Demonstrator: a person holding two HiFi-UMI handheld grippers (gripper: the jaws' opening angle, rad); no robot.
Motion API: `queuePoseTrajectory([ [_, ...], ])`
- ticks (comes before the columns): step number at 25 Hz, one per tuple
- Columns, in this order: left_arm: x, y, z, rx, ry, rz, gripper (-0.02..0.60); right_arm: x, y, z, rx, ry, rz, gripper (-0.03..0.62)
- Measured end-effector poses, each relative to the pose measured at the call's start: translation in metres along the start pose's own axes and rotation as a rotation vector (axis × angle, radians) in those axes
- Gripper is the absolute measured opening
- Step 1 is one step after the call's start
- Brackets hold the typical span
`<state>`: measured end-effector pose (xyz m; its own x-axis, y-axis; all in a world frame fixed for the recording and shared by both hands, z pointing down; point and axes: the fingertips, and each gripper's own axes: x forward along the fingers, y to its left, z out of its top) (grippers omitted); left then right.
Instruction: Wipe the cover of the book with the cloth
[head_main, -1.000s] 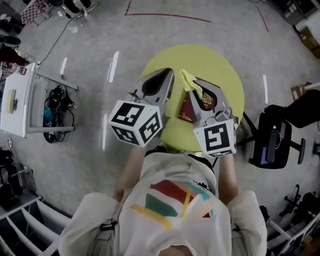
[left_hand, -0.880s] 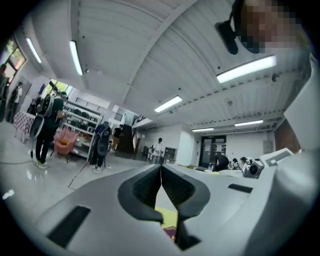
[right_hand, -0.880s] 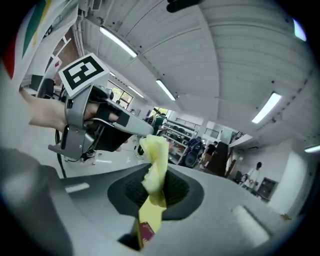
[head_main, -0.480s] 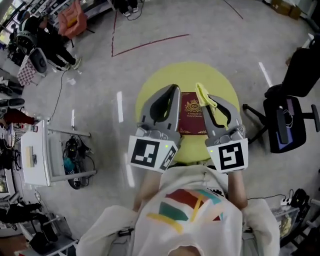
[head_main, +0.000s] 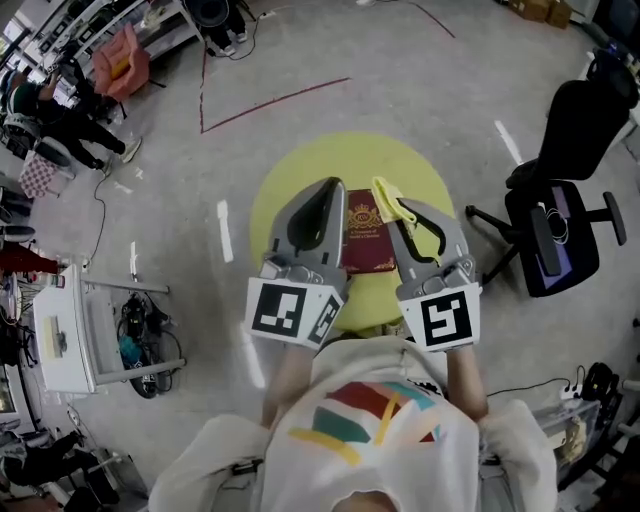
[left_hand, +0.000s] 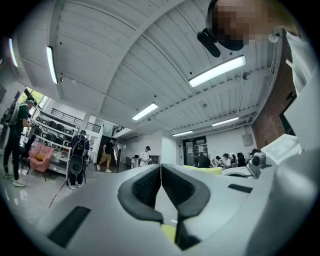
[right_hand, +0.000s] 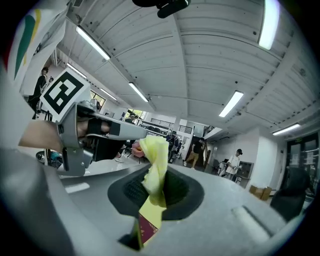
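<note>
A dark red book (head_main: 366, 240) with a gold crest lies flat on the round yellow table (head_main: 275, 195), between my two grippers. My left gripper (head_main: 325, 186) hovers at the book's left edge, jaws shut with nothing between them; its own view shows the pads (left_hand: 161, 185) pressed together. My right gripper (head_main: 392, 196) is shut on a yellow cloth (head_main: 386, 194), which sticks out past its tips over the book's upper right corner. In the right gripper view the cloth (right_hand: 156, 167) stands bunched between the pads, with a sliver of the book (right_hand: 148, 228) below. Both grippers point roughly level.
A black office chair (head_main: 560, 215) stands to the right of the table. A white cart (head_main: 70, 335) with cables is at the left. Red tape lines (head_main: 270, 100) mark the grey floor beyond the table. People stand at the far left.
Both grippers have moved from the table's near right side to sit squarely either side of the book, and risen a little. The cloth stays clamped in the right gripper.
</note>
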<state>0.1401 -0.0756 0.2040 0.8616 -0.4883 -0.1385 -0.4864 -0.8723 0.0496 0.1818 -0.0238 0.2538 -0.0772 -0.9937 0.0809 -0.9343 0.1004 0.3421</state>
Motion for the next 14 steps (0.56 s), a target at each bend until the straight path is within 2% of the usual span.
queuePoseTrajectory([
  [14,-0.032,0.009,0.003,0.014,0.010,0.043,0.018,-0.006,0.023,0.012,0.036,-0.045,0.038,0.029],
])
